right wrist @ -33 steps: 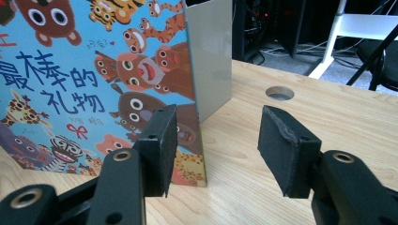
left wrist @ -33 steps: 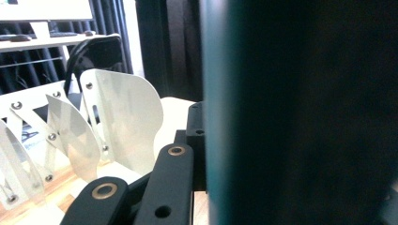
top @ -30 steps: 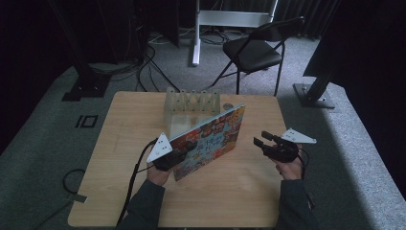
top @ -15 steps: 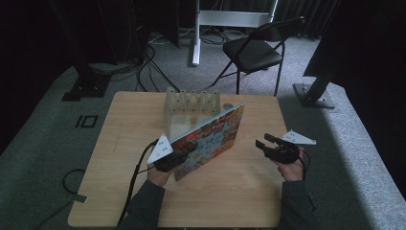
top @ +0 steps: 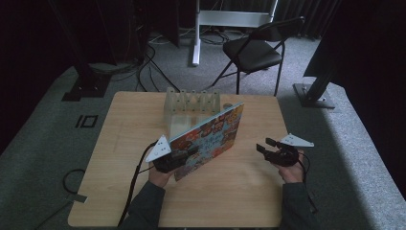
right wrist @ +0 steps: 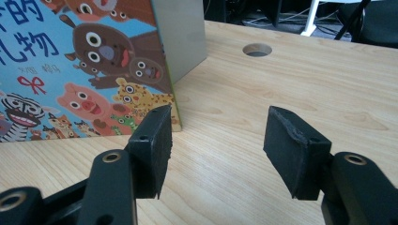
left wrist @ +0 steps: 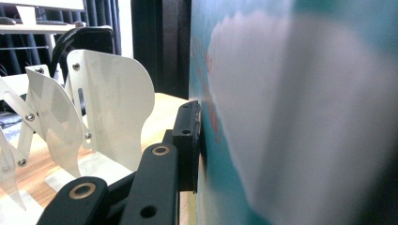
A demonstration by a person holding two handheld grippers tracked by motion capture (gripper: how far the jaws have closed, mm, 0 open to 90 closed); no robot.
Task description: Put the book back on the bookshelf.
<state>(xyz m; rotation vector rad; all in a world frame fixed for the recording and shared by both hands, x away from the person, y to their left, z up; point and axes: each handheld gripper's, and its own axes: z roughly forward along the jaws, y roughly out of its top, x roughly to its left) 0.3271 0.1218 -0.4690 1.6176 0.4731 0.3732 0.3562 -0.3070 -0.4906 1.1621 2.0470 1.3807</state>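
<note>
A picture book (top: 210,136) with cartoon animals on its cover stands on its edge across the middle of the wooden table (top: 239,191), tilted. My left gripper (top: 189,154) has the book's near corner between its jaws. In the left gripper view the one black pad (left wrist: 187,140) that shows lies against the teal cover (left wrist: 291,117); these jaws have just been opening slightly. My right gripper (top: 263,145) hovers to the right of the book, open, with bare table between its pads (right wrist: 216,140). The book (right wrist: 94,70) stands just beyond its left jaw.
A clear folding rack (top: 191,103) with upright dividers (left wrist: 108,108) stands behind the book at the table's far side. A round cable hole (right wrist: 257,49) is in the tabletop near the far edge. A black folding chair (top: 253,50) stands on the carpet beyond the table.
The right hand has drifted very slightly toward the near edge. The book and the left hand stay where they were.
</note>
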